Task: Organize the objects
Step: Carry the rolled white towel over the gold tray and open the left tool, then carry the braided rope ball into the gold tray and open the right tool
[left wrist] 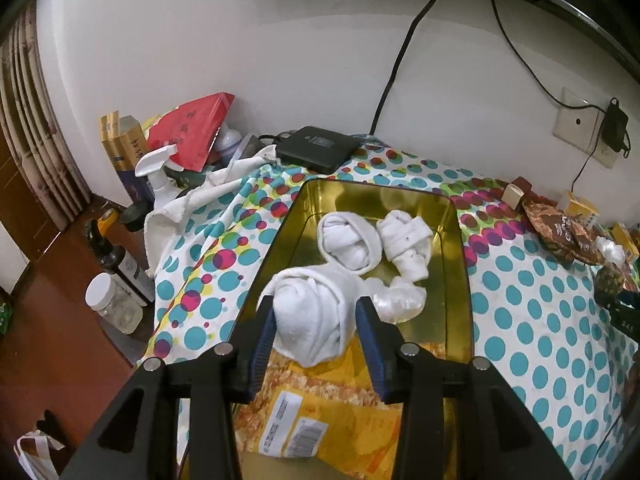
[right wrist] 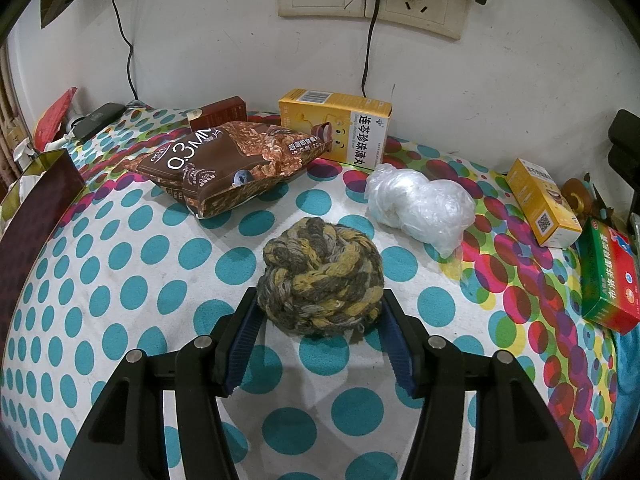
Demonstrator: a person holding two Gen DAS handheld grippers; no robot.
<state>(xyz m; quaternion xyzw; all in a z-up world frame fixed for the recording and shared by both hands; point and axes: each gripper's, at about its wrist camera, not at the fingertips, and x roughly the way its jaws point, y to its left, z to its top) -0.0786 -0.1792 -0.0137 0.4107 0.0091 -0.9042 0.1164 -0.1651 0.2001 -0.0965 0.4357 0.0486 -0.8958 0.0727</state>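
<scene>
In the left wrist view a gold tin tray [left wrist: 460, 240] holds two rolled white socks [left wrist: 352, 240], [left wrist: 408, 240], a clear plastic bundle [left wrist: 400, 300] and a yellow packet [left wrist: 320, 420]. A third rolled white sock [left wrist: 312, 312] rests on the packet between the jaws of my left gripper [left wrist: 316, 312], which is open, its pads just off the sock. In the right wrist view a yellow-and-grey braided rope ball [right wrist: 320, 276] sits on the dotted cloth. My right gripper [right wrist: 319, 300] is shut on its near sides.
Left view: spray bottle [left wrist: 154, 168], red packet [left wrist: 192, 132], black box [left wrist: 316, 148], and bottles and a jar [left wrist: 112, 300] on the floor at left. Right view: brown snack bag [right wrist: 224, 164], yellow box [right wrist: 336, 124], plastic bundle [right wrist: 420, 204], small yellow box [right wrist: 544, 204], green box [right wrist: 608, 276].
</scene>
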